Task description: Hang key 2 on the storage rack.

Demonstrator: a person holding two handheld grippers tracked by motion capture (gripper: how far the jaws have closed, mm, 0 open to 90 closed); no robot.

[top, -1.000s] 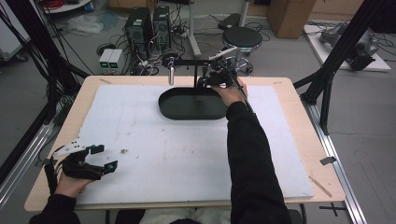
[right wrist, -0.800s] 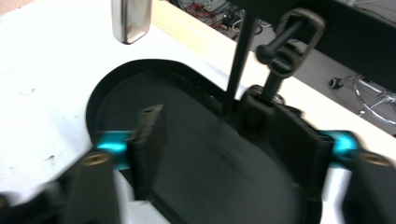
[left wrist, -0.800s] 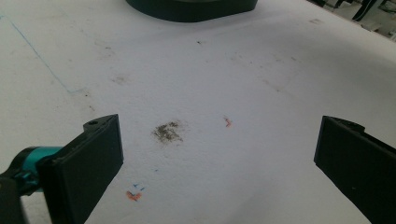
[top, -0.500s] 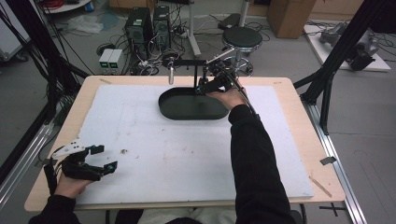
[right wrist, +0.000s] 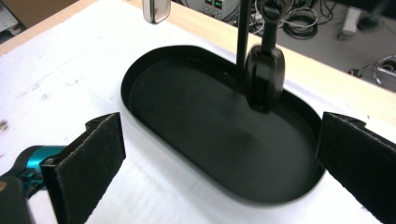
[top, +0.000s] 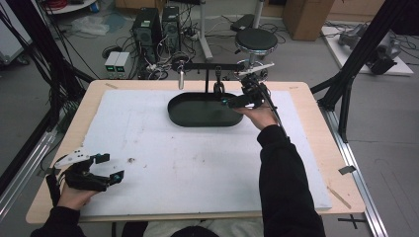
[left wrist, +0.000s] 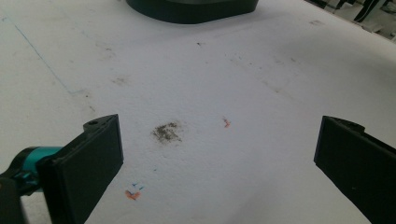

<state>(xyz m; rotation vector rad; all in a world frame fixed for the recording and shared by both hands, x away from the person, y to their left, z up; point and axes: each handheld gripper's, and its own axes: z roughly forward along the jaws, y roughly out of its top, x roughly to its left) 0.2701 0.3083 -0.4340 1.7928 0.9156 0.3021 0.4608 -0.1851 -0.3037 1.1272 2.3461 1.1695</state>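
My left claw (top: 111,167) rests at about 7 o'clock on the worktop (top: 148,197). Its jaws are spread wide and hold nothing. In the left gripper view (left wrist: 219,154) there is only white sheet between them, with a grey smudge (left wrist: 166,132) just ahead. This claw has not shifted over the last second, so it takes no part in the work yet.

The change is farther off, at my right claw (top: 228,99). A second ago it reached deeper over the far rim. It has now drawn back a little toward me and out to the 3 o'clock end of the black oval tray (top: 173,111). It too is released, jaws wide and empty. In the right gripper view (right wrist: 219,154) it looks down across the tray (right wrist: 128,79), which has nothing lying in it.

Beyond the tray, at 12 o'clock, a dark utensil (right wrist: 264,81) hangs from the rack bar (top: 202,65) beside the upright post, its lower end dangling just above the tray's far side. It is blurred; I take it for a spoon or small ladle, though I cannot be sure. A silver utensil (right wrist: 155,9) hangs farther along the bar toward 10 o'clock.

I judge that the small retreat squares the open jaws up on the dark utensil (top: 218,88) before a grab. It is not gripped yet and hangs free on the rack.
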